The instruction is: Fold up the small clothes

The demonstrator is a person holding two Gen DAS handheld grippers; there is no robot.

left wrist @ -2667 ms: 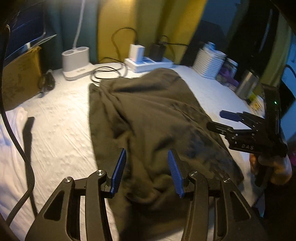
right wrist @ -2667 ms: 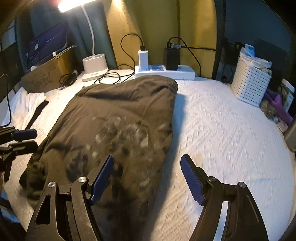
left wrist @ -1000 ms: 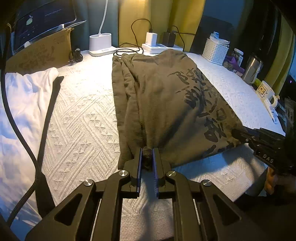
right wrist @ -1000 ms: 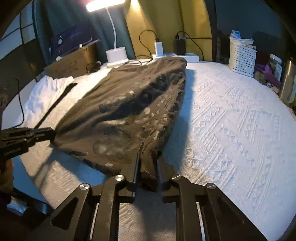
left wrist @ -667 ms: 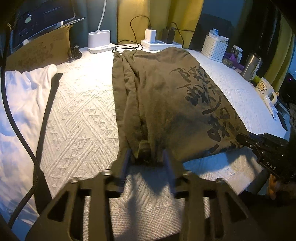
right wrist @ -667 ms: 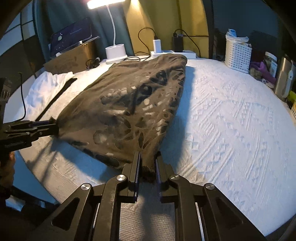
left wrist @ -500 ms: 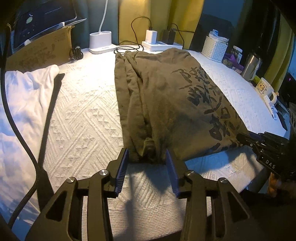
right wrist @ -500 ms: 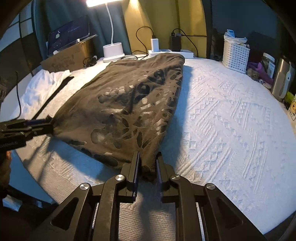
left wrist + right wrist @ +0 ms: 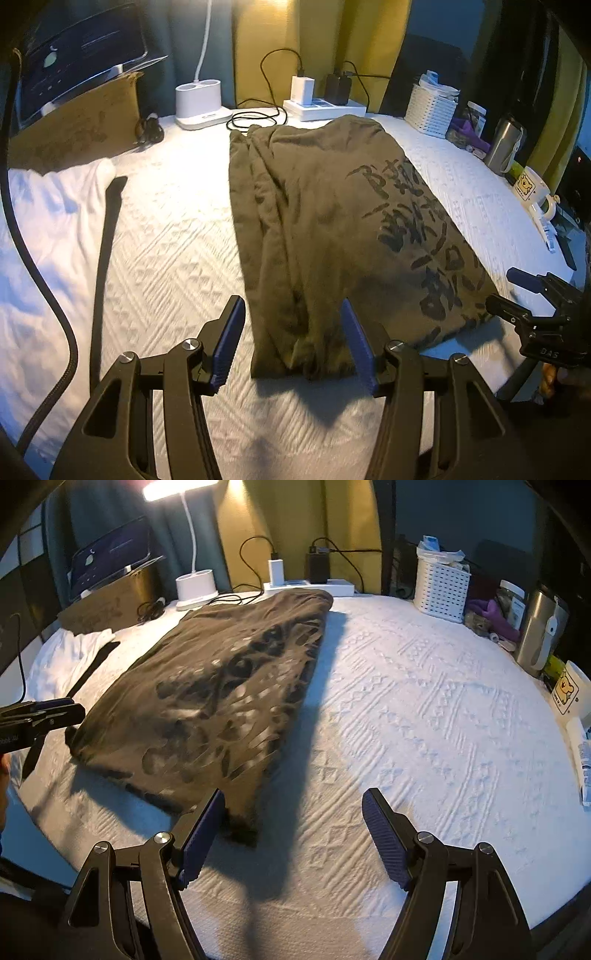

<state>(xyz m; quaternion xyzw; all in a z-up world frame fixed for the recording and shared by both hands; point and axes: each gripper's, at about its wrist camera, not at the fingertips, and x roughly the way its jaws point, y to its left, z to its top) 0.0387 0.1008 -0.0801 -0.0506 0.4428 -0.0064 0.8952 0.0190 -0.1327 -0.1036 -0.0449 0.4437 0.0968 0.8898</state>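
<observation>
Dark olive shirt (image 9: 332, 229) lies flat on the white textured bedcover (image 9: 166, 251), already folded lengthwise into a long strip w/ the black printed lettering facing up. In the left wrist view it runs from the power strip (image 9: 325, 107) at top centre down to the bottom centre of the frame; in the right wrist view it fills the left-centre, slanting toward the lower middle.

Left gripper (image 9: 291, 343): jaws opening, about halfway apart. The near left corner of the shirt sits between the blue pads but they don't press on it, so nothing is held. Right gripper (image 9: 293, 834): jaws opening, wide apart. The near right corner of the shirt lies just beside the left pad, mostly outside the gap; bare bedcover between the pads. Not holding anything either.

Step in hand, as I read it: release after laying the strip down and pulling it straight. Both near corners are let go, cloth rests on the bed.

Next move prob. calls for a crosswise fold: re-grip the two near corners (or go for the far end by the power strip), lift and carry one end over the other, edges lined up. Left side of the strip is bunched in long ridges, so it may need smoothing first or the fold will come out lumpy. Watch the black cable (image 9: 255, 118) coiled near the far end and the white cloth (image 9: 48, 229) at left of frame; keep both out of the grab.
</observation>
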